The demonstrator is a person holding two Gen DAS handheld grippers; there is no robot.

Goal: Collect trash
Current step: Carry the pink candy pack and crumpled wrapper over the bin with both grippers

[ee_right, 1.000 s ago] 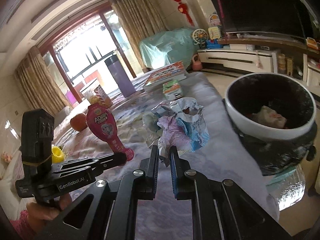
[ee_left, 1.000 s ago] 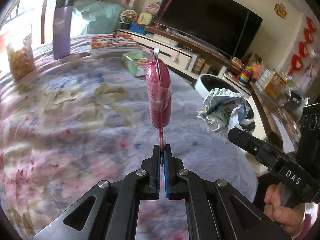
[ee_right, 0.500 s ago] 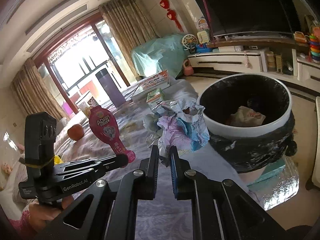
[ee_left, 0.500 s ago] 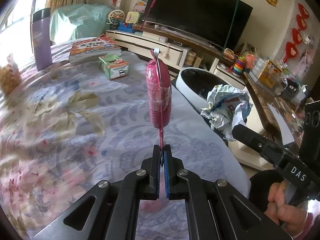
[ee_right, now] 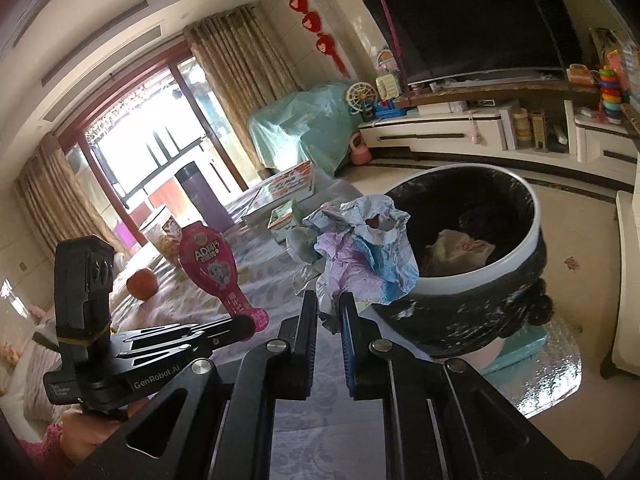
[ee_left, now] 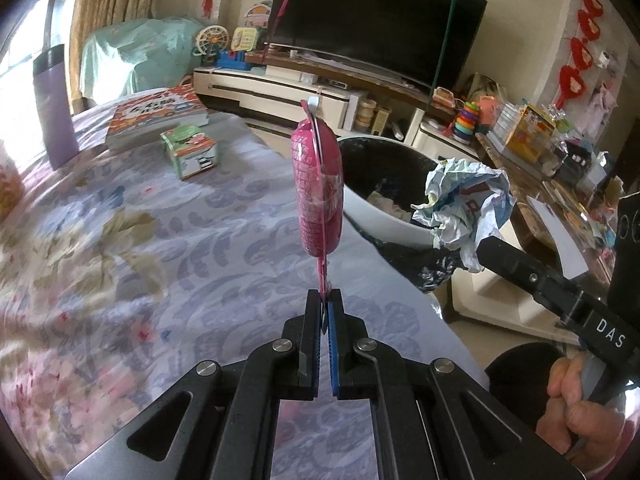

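Left tongs (ee_left: 325, 294): pressed together on the thin bottom tab of the pink snack packet (ee_left: 318, 190), which stands upright above them, toward 12 o'clock.
Pink snack packet: flat, light, glossy plastic; it looks slippery, and the narrow tab is probably the surest place to pinch, as the bulging body might slide or crush.
Right tongs (ee_right: 329, 296): nipped on a fold of the crumpled paper wad (ee_right: 360, 248), a slim gap between the fingers.
Crumpled paper wad: soft, near weightless, springy; a loose fold could tear or slip free, so a deeper bite seems safer.
Trash bin (ee_right: 520, 252): black-lined, white-rimmed, at 2 o'clock from the wad, just beside the floral tabletop (ee_left: 160, 240), scraps already inside.
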